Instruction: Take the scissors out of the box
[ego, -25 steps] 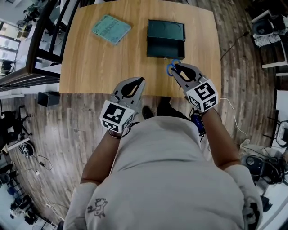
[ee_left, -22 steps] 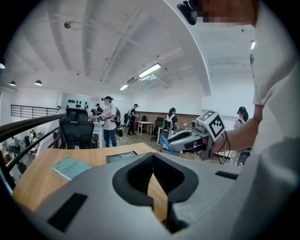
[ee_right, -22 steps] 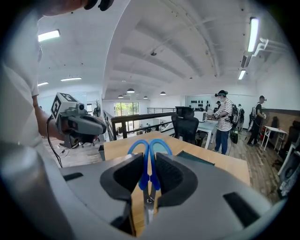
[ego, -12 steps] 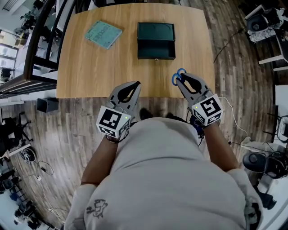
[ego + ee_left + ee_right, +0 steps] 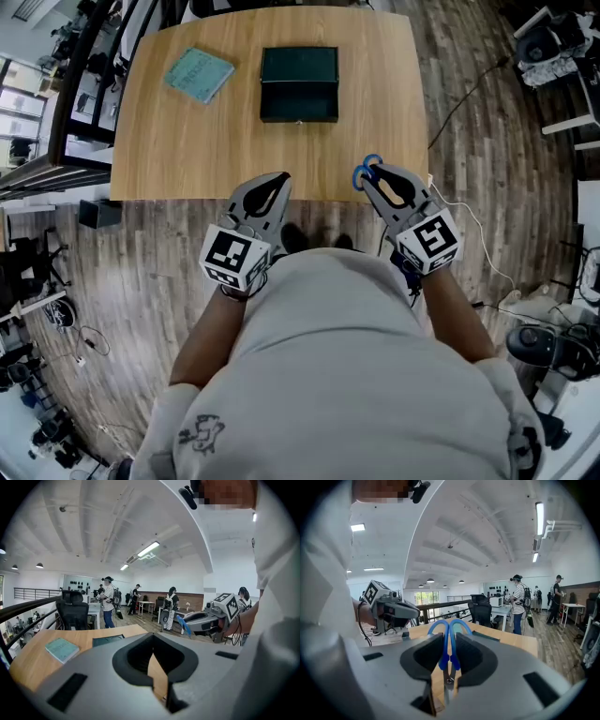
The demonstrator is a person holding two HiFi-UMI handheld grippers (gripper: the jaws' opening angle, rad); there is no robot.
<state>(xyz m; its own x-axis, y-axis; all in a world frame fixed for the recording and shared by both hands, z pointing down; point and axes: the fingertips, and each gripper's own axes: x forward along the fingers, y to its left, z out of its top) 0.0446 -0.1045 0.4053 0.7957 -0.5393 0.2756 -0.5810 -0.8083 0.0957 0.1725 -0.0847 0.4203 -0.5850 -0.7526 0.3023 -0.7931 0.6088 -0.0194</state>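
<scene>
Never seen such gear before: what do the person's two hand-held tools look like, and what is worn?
The left tool and right tool are grey plastic with dark-lined jaws; each carries a cube of black-and-white square markers. The person wears a pale grey shirt.

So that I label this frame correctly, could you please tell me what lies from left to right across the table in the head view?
Teal book → dark green box → blue-handled scissors, held in the right gripper's jaws.
</scene>
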